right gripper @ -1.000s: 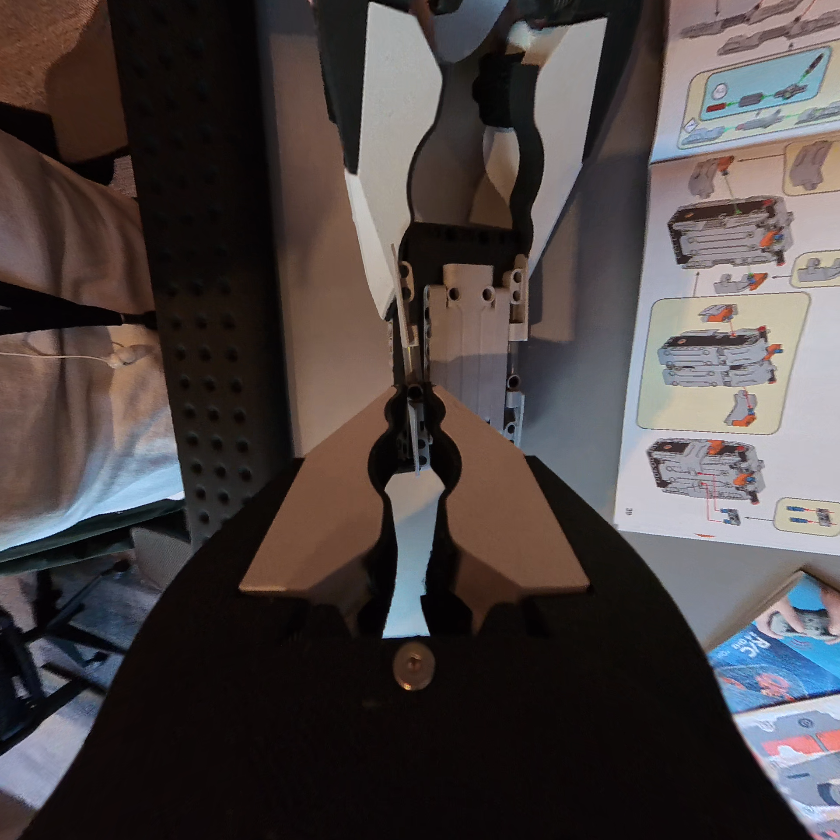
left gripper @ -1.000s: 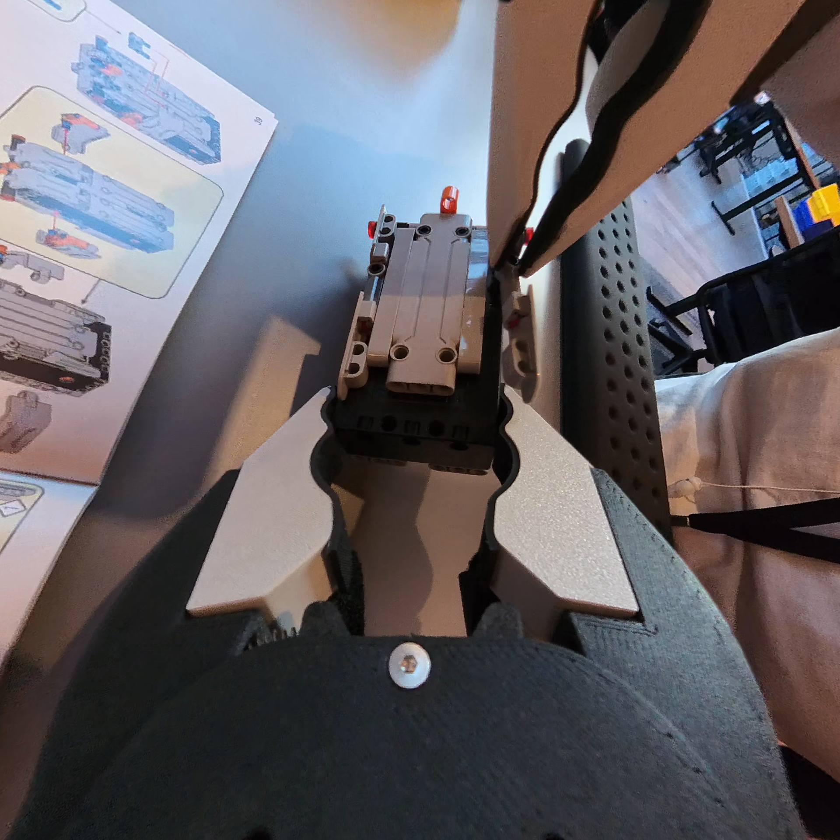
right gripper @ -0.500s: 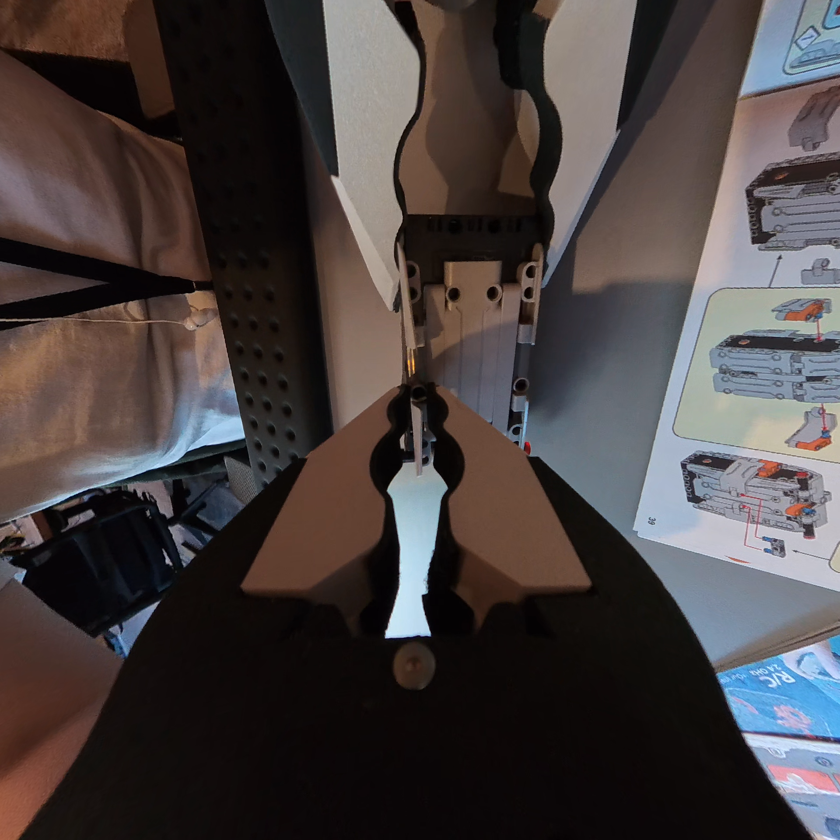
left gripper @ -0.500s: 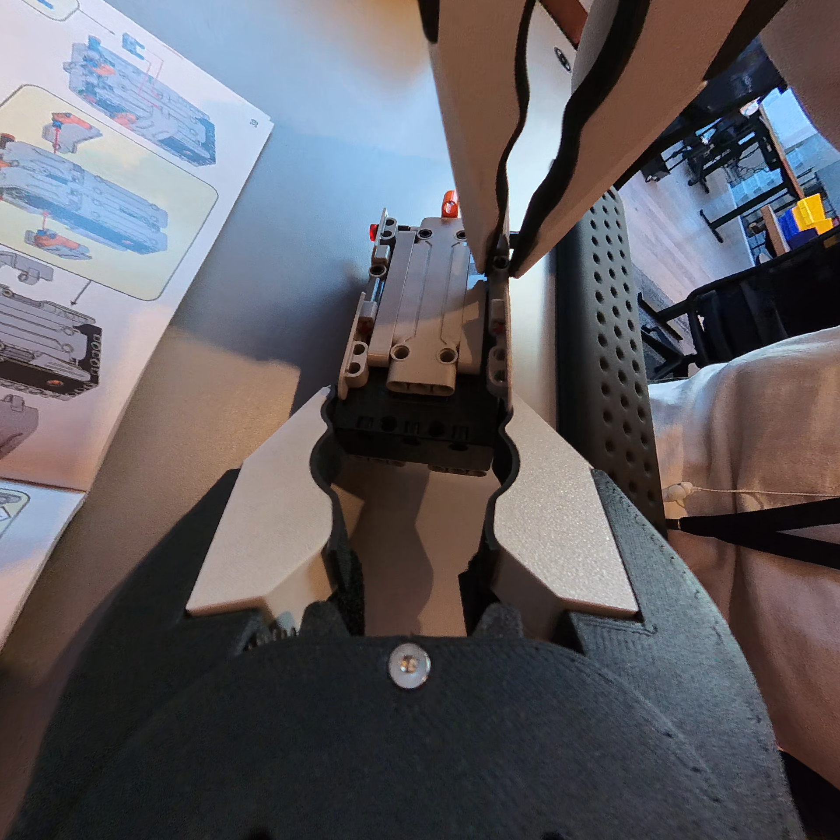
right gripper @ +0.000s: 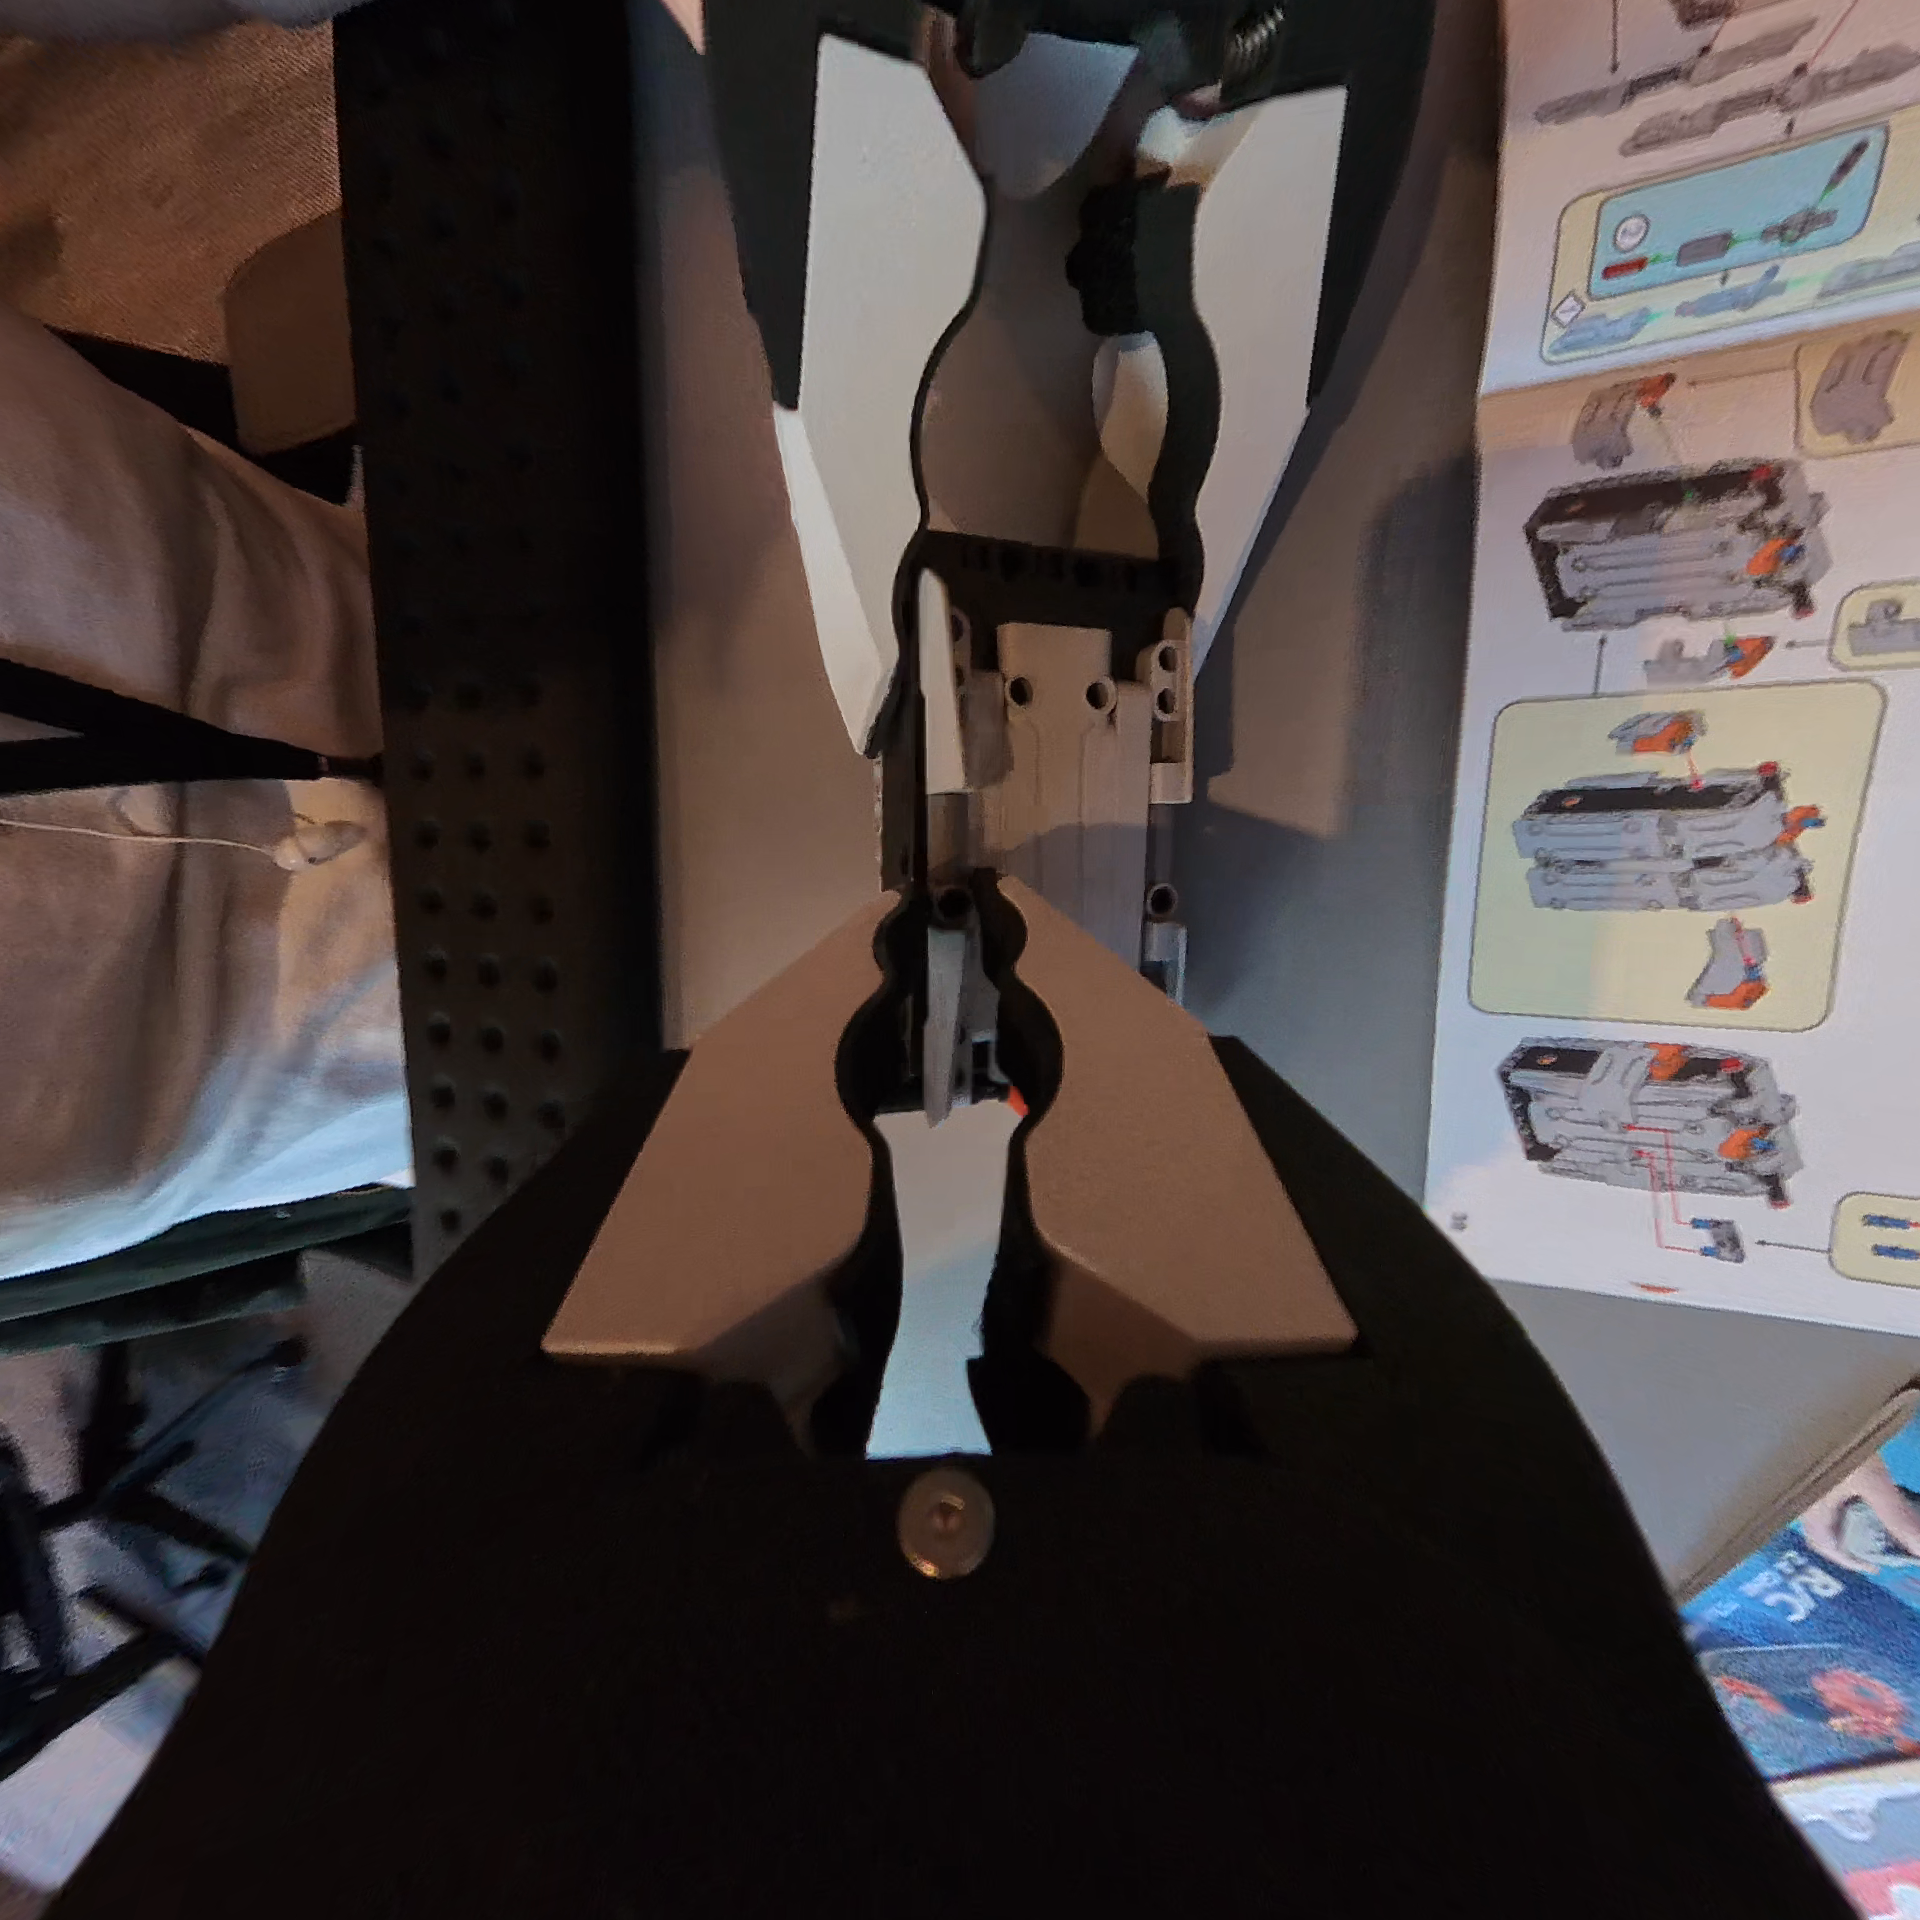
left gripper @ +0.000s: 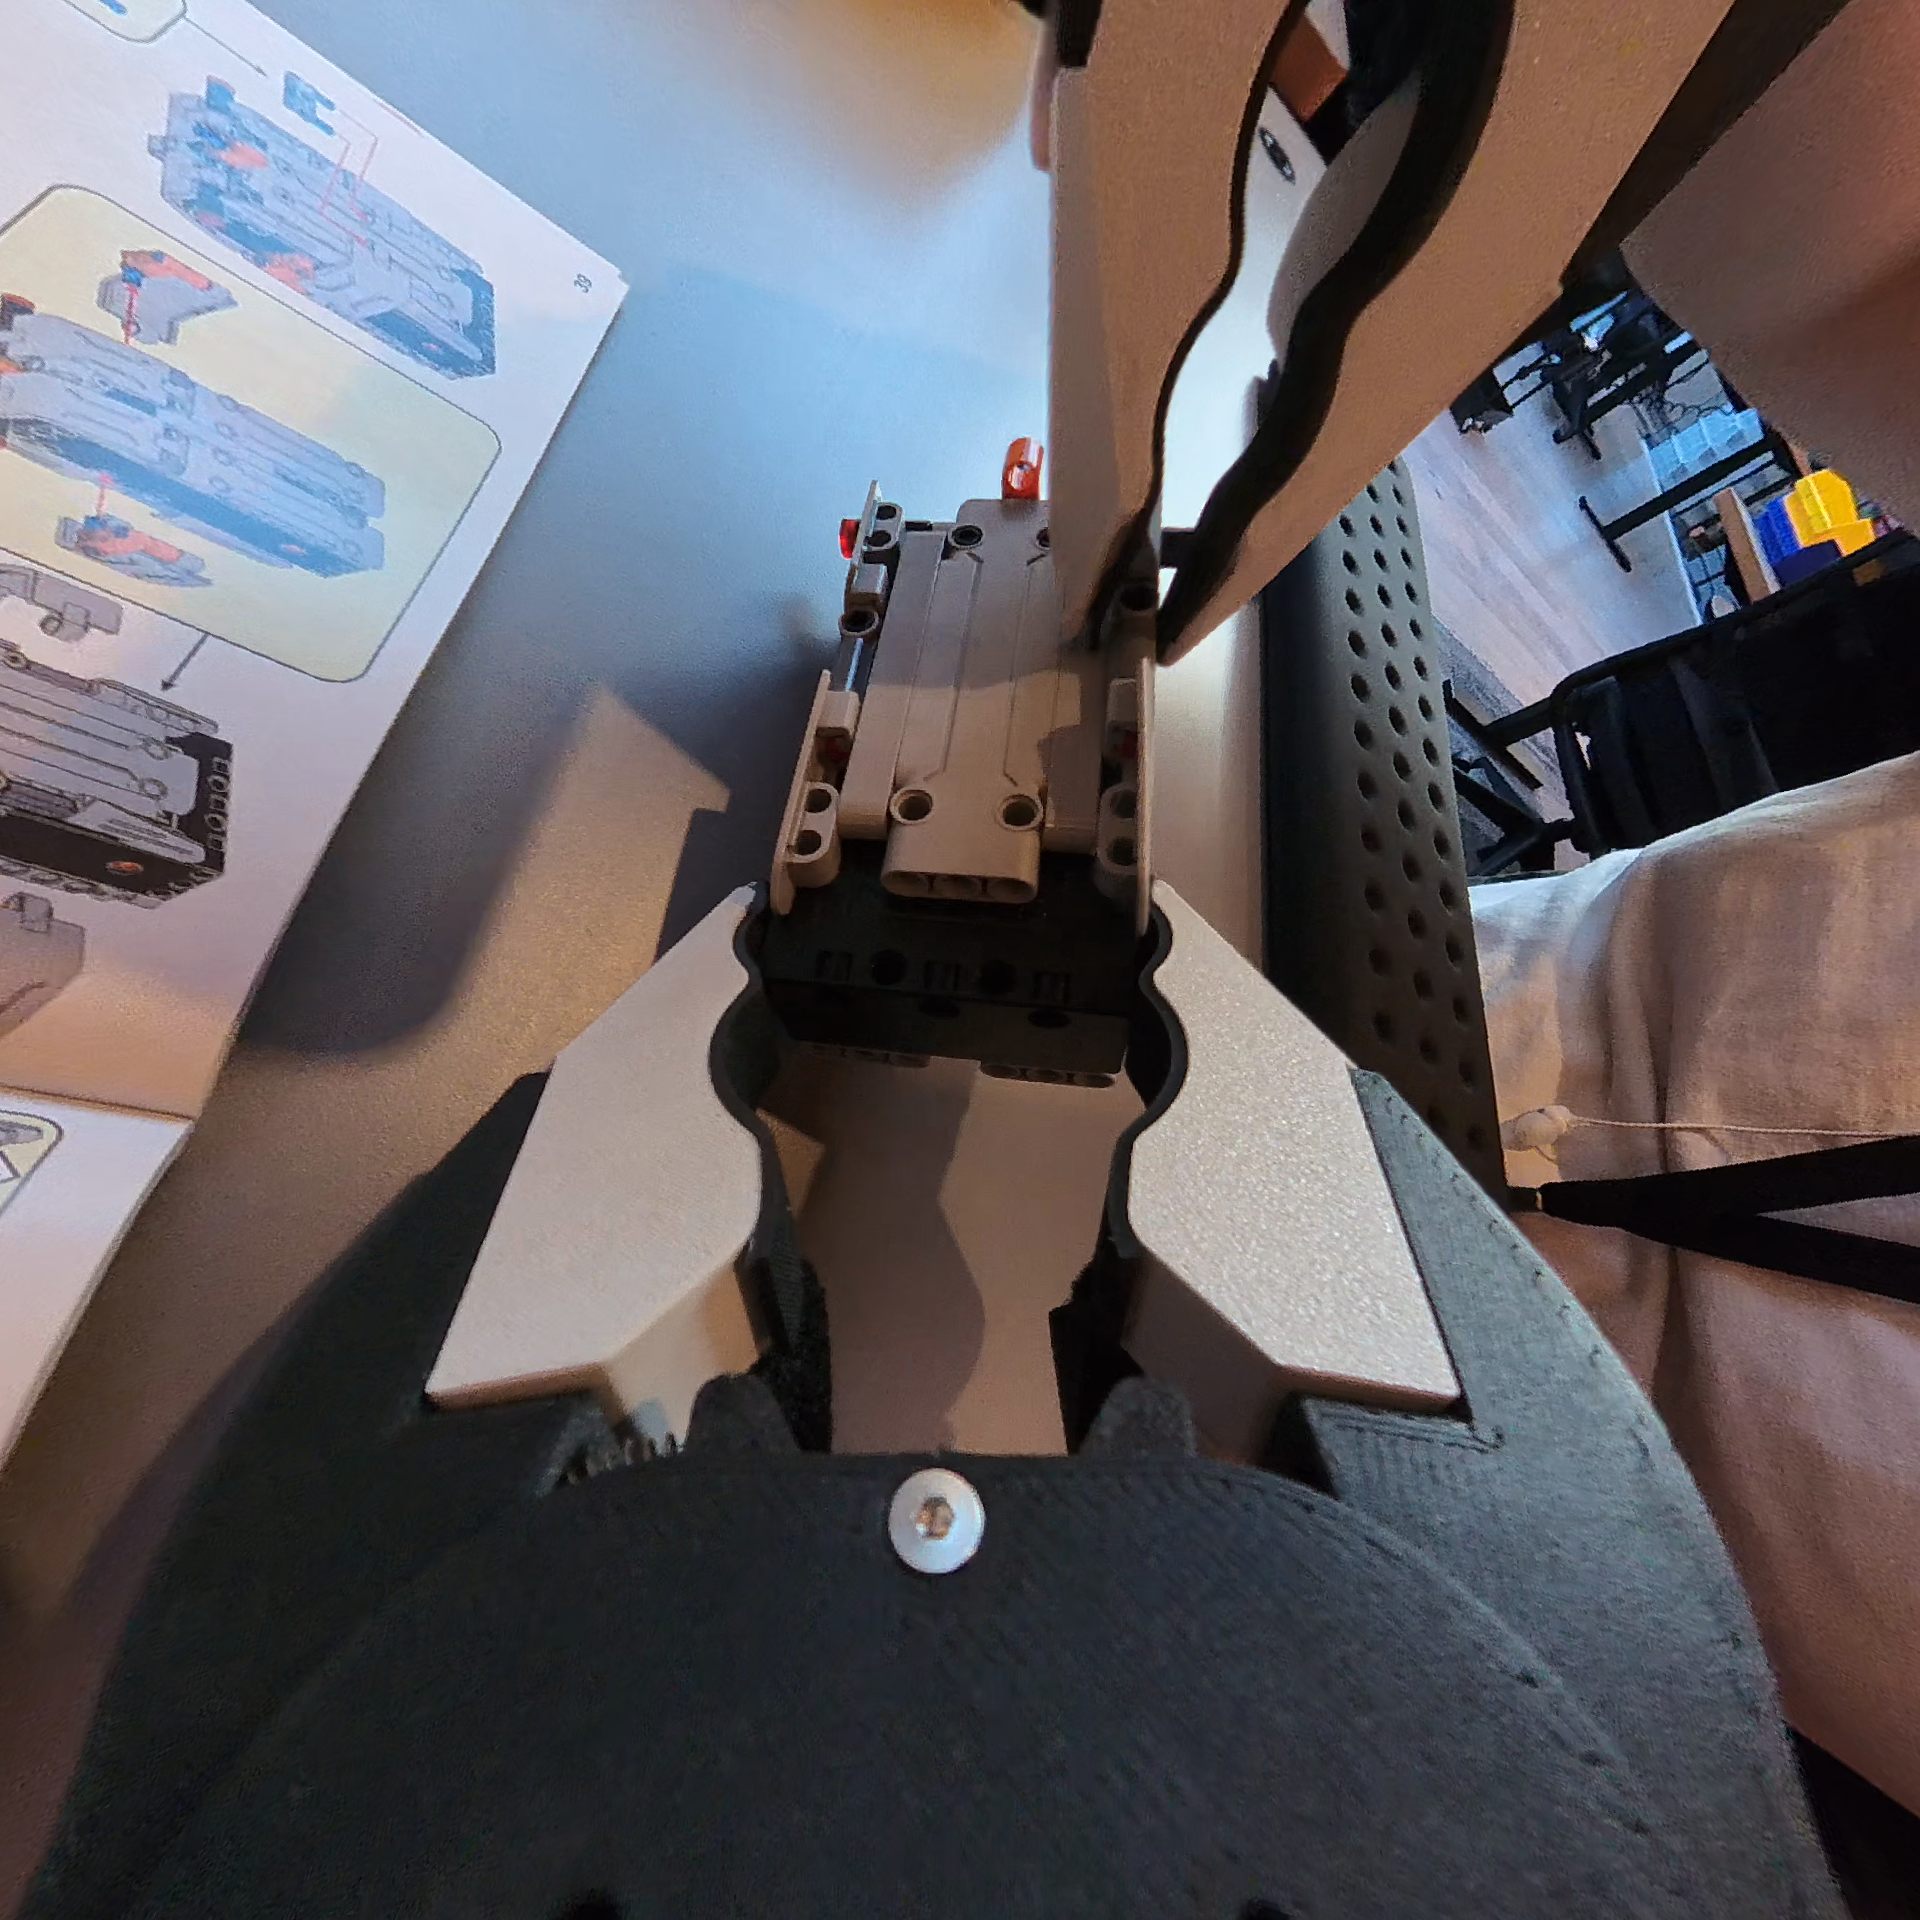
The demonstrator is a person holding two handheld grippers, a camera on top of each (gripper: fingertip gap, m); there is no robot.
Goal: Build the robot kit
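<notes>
My left gripper (left gripper: 951,935) is shut on the black end of a grey and black brick assembly (left gripper: 966,717) that rests on the grey table (left gripper: 727,312). My right gripper (left gripper: 1127,613) comes in from the far side, and its tips meet the assembly's right edge. In the right wrist view my right gripper (right gripper: 951,904) is shut on a small grey part (right gripper: 961,1018) with an orange bit, which lies along the side of the assembly (right gripper: 1070,779). The left gripper (right gripper: 1044,561) shows opposite it, clamping the black end.
An open instruction booklet (left gripper: 208,520) lies left of the assembly; it also shows in the right wrist view (right gripper: 1683,727). A dark perforated strip (left gripper: 1371,831) runs along the table edge, with a person's light clothing (left gripper: 1662,1039) beyond it. A blue printed box (right gripper: 1818,1662) lies near my right gripper. Spacing between my two grippers at the tips: around 5 centimeters.
The small grey side part, apart from the assembly a second ago, now sits against its right edge. My right gripper has shifted inward over that edge. My left gripper has held still.
</notes>
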